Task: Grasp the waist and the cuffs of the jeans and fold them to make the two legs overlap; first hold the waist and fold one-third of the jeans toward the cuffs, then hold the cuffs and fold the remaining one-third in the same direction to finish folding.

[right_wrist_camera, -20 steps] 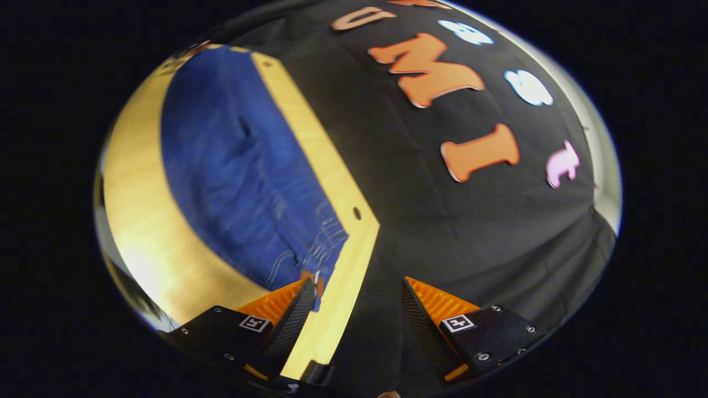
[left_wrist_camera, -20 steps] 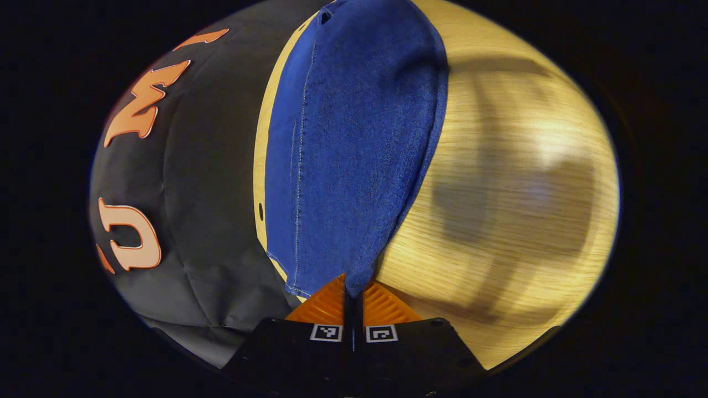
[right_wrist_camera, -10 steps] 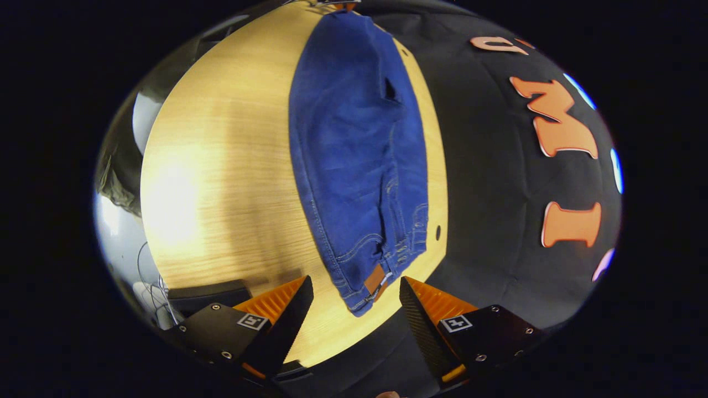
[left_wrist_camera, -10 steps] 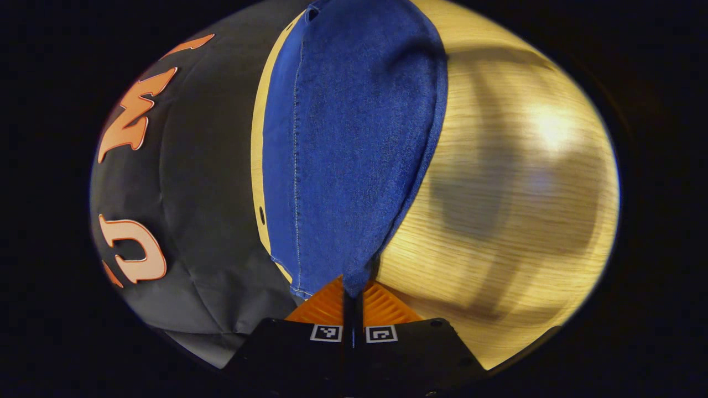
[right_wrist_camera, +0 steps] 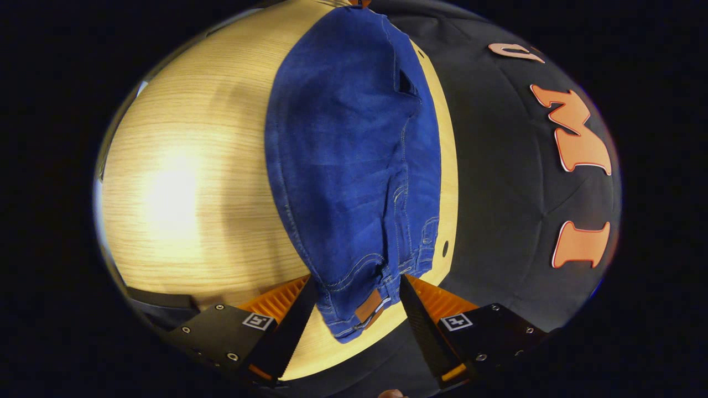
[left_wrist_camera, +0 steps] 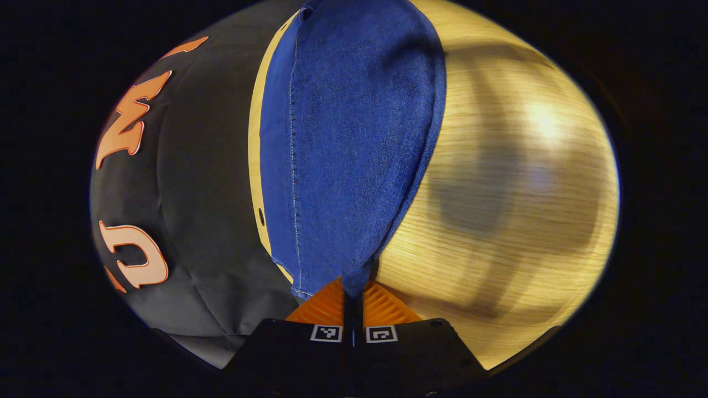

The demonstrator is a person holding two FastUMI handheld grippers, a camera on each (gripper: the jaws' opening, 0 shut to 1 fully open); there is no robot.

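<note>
Pale wood table (right_wrist_camera: 182,182) carries the jeans (right_wrist_camera: 354,166) lengthwise along its far edge, near the black cloth wall (right_wrist_camera: 509,182), with broad bare wood on the other side. My left gripper (left_wrist_camera: 353,290) is pinched tight on the cuff end (left_wrist_camera: 354,279). My right gripper (right_wrist_camera: 358,301) stands spread, its fingers either side of the waist (right_wrist_camera: 359,309).

A pale wooden table (left_wrist_camera: 498,182) (small round hole (right_wrist_camera: 445,248) near its edge) meets the booth's black cloth wall (right_wrist_camera: 498,193)
</note>
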